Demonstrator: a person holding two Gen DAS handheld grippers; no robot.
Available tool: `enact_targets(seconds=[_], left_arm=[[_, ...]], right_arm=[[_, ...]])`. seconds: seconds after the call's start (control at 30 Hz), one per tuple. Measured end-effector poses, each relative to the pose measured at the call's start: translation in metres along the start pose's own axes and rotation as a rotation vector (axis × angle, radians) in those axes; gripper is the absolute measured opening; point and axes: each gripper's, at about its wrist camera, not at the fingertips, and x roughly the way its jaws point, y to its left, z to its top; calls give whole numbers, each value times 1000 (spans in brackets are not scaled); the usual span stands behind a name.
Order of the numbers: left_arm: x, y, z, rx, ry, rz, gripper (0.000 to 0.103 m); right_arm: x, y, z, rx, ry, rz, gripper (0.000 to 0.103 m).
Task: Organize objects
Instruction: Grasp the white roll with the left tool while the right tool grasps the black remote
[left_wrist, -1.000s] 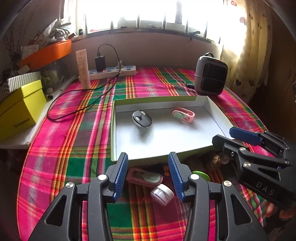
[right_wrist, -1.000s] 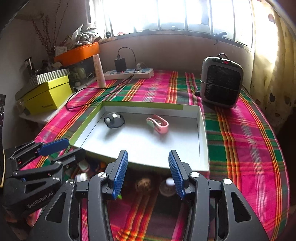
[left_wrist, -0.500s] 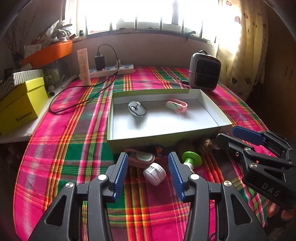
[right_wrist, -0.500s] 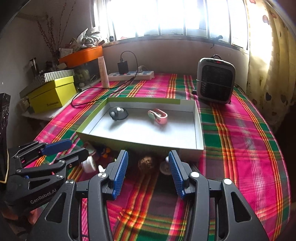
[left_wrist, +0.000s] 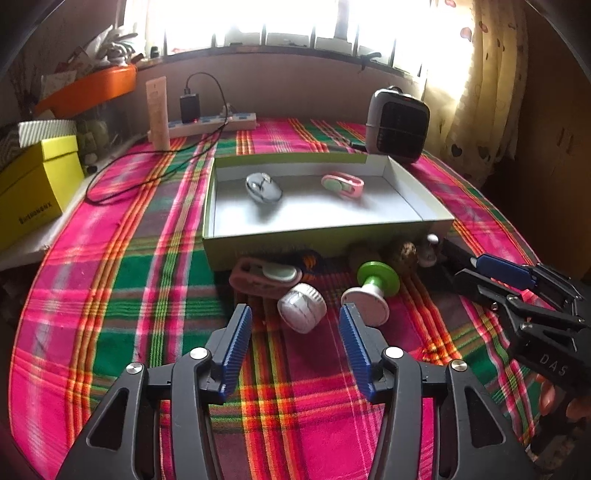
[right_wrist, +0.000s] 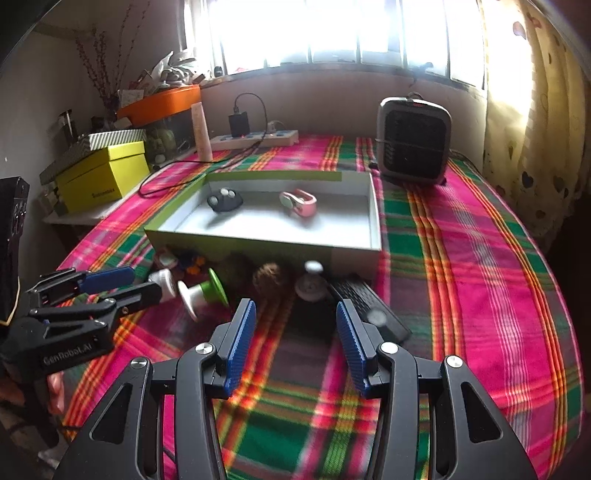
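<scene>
beside tray (left_wrist: 325, 245), spool (left_wrist: 373, 290) (toppled, crosswise)

The table wears a woven plaid cloth (left_wrist: 110, 295), matt and soft-looking. The tray (left_wrist: 421, 201) looks like cardboard, smooth matt white inside, green outside. In it a mouse (left_wrist: 263, 187) shines like glossy plastic, and a pink clip (left_wrist: 341, 184) is smooth plastic. The white cap (left_wrist: 302, 307) is ribbed plastic. The brown ball (right_wrist: 270, 277) looks rough and fibrous. Both grippers (left_wrist: 295, 334) (right_wrist: 295, 334) are matt black plastic with ridged blue pads (left_wrist: 236, 347) and bright metal screws. The curtain (left_wrist: 480, 92) is thin cloth.
</scene>
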Motion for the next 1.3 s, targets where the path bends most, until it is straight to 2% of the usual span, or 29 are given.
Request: enact_targets(seconds=[0.37,0.63,0.97,1.3], left_arm=[[12,3,-1,-28,42,-30,54],[18,3,0,-32,58,-27,54],[23,3,4,-29,57,-16,54],[26,3,7,-29,58,-1,54]], right_arm=[[-2,-30,-3,50,22,-40,47],[8,-42,2,9,58,-63,47],[25,-43,5,-31,138,-35,47],[37,-41,9,-62,173,-28,47]])
